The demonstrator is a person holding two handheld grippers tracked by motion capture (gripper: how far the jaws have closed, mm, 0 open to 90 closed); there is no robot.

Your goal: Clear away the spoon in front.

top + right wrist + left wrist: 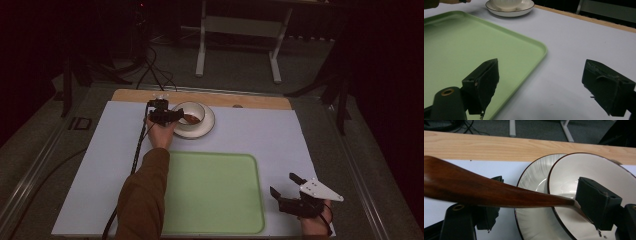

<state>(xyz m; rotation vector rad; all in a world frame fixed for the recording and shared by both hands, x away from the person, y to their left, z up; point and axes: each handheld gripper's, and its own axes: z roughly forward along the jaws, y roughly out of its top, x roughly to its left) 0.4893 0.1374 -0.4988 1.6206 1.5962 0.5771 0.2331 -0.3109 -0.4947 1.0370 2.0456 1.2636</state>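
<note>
A white bowl [196,106] with a dark rim stands on a matching plate [208,127] at the far middle of the table. My left gripper [175,116] reaches over the bowl's left rim. In the left gripper view a brown wooden spoon [499,192] lies across the left gripper [539,203], whose jaws stand wide. The spoon's thin end touches the right pad [596,202] above the bowl [599,170], and its broad end passes over the left jaw. My right gripper [283,184] [541,75] stands open and empty over the white mat, right of the green tray [215,200].
The green tray [461,50] lies at the near middle of the white mat [260,135]. A wooden strip [250,101] [486,147] runs along the table's far edge. A cable [137,150] trails from the left gripper toward the near edge. A white frame stands on the floor beyond.
</note>
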